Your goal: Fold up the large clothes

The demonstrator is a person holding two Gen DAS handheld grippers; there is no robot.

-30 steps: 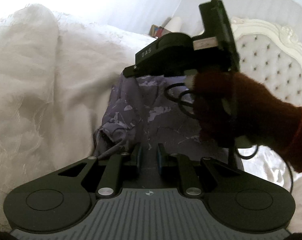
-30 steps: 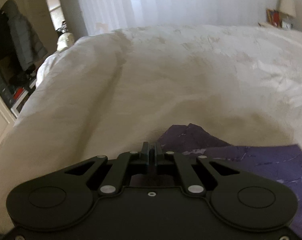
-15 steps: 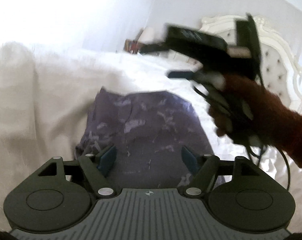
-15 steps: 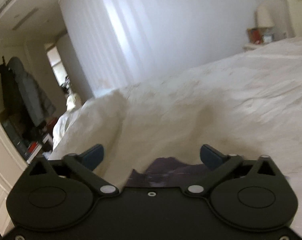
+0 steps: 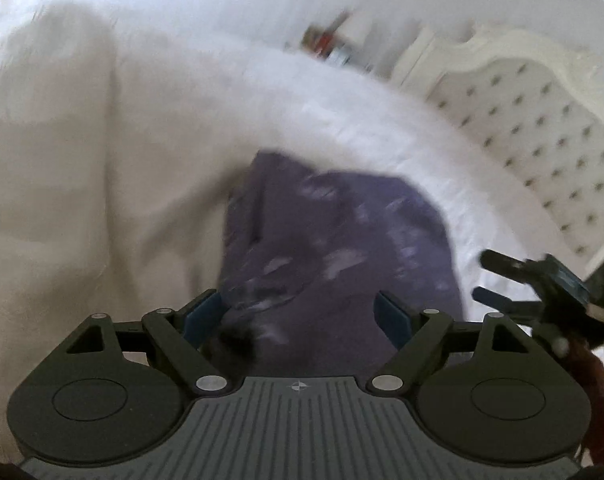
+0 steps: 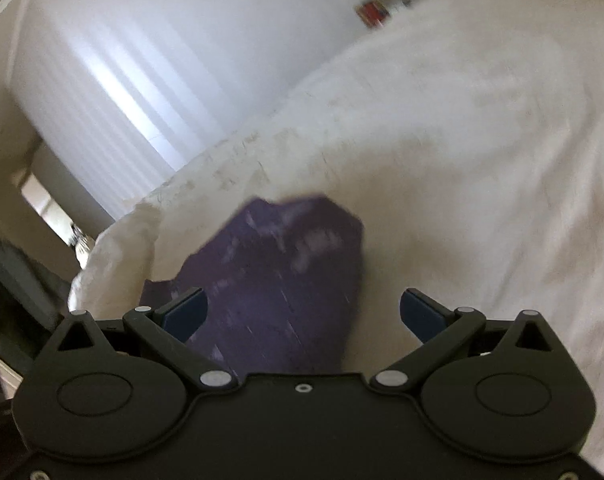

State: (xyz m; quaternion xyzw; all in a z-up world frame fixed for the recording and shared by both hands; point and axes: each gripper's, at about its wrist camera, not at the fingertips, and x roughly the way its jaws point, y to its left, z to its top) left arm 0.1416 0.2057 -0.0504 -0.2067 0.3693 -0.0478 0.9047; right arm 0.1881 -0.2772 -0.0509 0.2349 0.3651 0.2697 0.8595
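Both grippers stand open over a folded purple patterned garment point(image 5: 333, 248) on a white quilted bed point(image 5: 82, 168).

The left gripper point(image 5: 300, 316), jaws just opened further, and right gripper point(image 6: 302, 312) grip nothing; the garment lies ahead between their jaws.

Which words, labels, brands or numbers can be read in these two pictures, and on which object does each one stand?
No text can be read.
Left gripper: only a small round emblem on its grey ribbed body, no letters.
Right gripper: its pale label is too blurred.
Items on the nightstand: too small and blurred.
Purple garment: pale marbling, not letters.
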